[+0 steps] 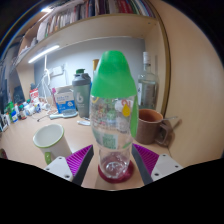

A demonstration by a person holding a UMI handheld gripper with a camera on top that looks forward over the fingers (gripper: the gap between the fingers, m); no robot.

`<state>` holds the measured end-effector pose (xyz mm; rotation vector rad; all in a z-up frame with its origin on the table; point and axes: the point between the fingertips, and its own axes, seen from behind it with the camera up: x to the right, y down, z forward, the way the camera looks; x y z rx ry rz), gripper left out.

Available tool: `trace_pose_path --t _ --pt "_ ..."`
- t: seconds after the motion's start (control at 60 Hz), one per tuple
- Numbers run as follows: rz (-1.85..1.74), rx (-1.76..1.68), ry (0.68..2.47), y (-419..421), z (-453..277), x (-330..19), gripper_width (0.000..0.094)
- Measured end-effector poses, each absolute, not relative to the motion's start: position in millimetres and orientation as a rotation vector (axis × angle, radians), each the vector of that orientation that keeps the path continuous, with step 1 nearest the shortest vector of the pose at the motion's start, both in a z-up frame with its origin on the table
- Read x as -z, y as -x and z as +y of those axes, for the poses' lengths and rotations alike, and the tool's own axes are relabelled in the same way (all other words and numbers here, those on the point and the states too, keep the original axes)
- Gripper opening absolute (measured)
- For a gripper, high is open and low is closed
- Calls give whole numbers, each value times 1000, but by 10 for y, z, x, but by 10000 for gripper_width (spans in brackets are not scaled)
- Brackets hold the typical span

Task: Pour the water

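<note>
A clear plastic bottle (pixel 113 115) with a green top and a green-and-white label stands upright between my fingers. Its clear base shows a reddish tint low between the pads. My gripper (pixel 114 160) is shut on the bottle's lower part, with the magenta pads (pixel 80 158) pressed against both sides. A white cup (pixel 52 142) with a greenish inside stands on the wooden table (pixel 25 150) to the left of the fingers. A brown mug (pixel 150 127) stands just right of the bottle, beyond the fingers.
A grey-green tumbler (pixel 82 92) and a clear glass bottle (pixel 147 85) stand behind the held bottle. A blue box (pixel 65 100) and several small items lie at the far left. A lit shelf with books (pixel 80 15) hangs above.
</note>
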<state>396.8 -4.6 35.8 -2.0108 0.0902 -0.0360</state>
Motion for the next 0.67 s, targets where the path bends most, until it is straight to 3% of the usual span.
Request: trace_pose_path --t 0.15,0.317,0.667 --pt "117 59 2068 -3866 -634 -473 841" --pt "163 99 2090 -3461 -1494 -840 844" --pt "211 -46 2073 -1250 -3082 -1848 852"
